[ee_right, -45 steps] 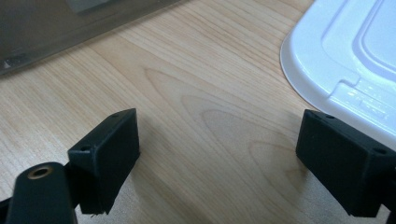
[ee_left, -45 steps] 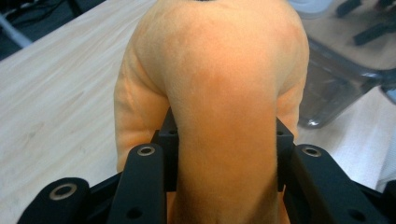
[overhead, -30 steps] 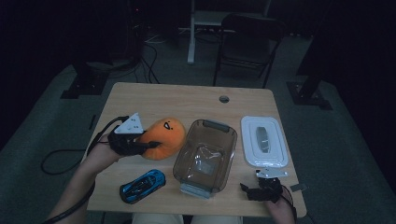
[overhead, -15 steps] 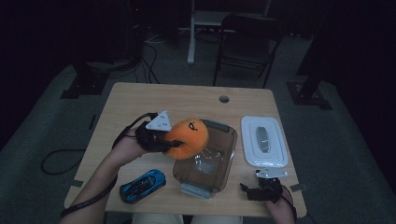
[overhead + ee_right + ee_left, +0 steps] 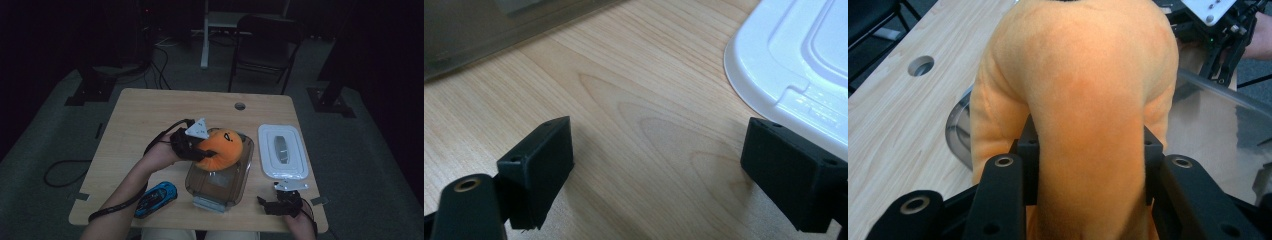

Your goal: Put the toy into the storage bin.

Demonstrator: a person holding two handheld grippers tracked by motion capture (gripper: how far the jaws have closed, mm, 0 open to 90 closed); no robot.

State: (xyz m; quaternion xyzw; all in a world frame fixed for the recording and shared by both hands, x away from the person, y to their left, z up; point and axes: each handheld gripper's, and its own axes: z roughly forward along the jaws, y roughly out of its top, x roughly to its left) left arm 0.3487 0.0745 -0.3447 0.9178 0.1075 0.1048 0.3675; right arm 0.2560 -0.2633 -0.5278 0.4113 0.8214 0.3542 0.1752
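Note:
An orange plush toy [image 5: 221,146] hangs over the far end of a clear plastic container [image 5: 216,182] in the middle of the table. My left gripper [image 5: 200,151] is shut on the plush; in the left gripper view both black jaws pinch the orange plush [image 5: 1083,115], with the container's rim [image 5: 955,130] below it. My right gripper [image 5: 265,205] rests at the table's near right edge, open; in the right gripper view its fingers [image 5: 536,165] stand wide apart over bare wood. A white lid [image 5: 282,151] lies to the right of the container, its edge [image 5: 794,65] beside my right gripper.
A blue toy car [image 5: 156,197] lies near the front left edge. The wooden table [image 5: 140,120] has a cable hole [image 5: 240,106] at its far side. A chair [image 5: 265,40] and stands are beyond the table in the dark.
My left gripper has carried the orange plush to the right, from the table left of the container to above the container's far end. The right gripper has stayed put.

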